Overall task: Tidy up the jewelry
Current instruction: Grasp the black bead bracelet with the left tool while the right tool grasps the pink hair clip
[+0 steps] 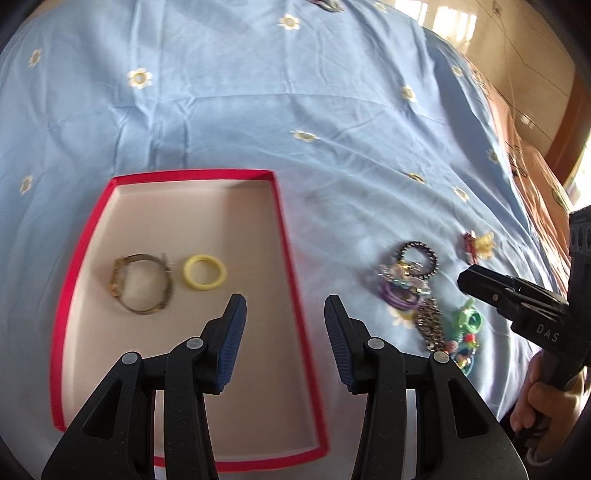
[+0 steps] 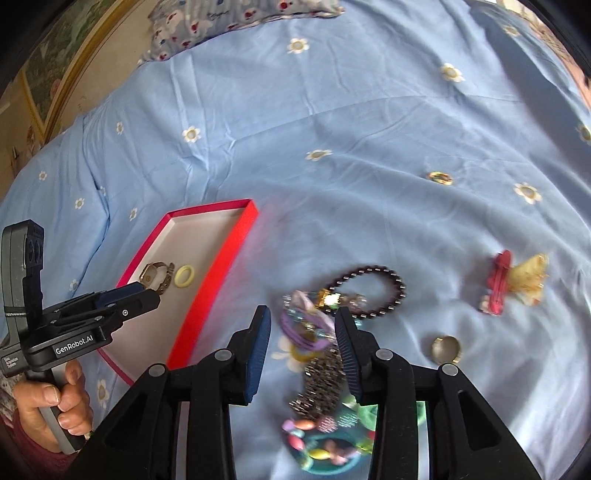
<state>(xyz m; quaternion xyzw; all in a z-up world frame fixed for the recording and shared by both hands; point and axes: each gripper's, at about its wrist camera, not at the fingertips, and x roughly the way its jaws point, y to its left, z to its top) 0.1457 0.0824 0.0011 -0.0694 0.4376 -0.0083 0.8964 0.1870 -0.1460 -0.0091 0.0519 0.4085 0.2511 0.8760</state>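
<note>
A red-rimmed tray (image 1: 284, 236) lies on the blue bedsheet and holds a gold watch (image 1: 142, 286) and a yellow ring (image 1: 205, 272). My left gripper (image 1: 285, 301) hangs open over the tray's right edge with nothing between its pads. To the right of the tray lies a jewelry pile (image 2: 306, 332): purple bands, a dark beaded bracelet (image 2: 399, 288), a metal chain bracelet (image 2: 321, 380) and coloured beads (image 2: 321, 446). My right gripper (image 2: 303, 312) is open above this pile. The pile shows between its pads, blurred, and they grip nothing.
A gold ring (image 2: 447, 349), a red hair clip (image 2: 498, 284) with a yellow ornament (image 2: 532, 280), and a small ring (image 2: 439, 178) lie on the sheet to the right. A flowered pillow (image 2: 236, 14) sits at the far end. A person's hand (image 2: 55, 398) holds each gripper.
</note>
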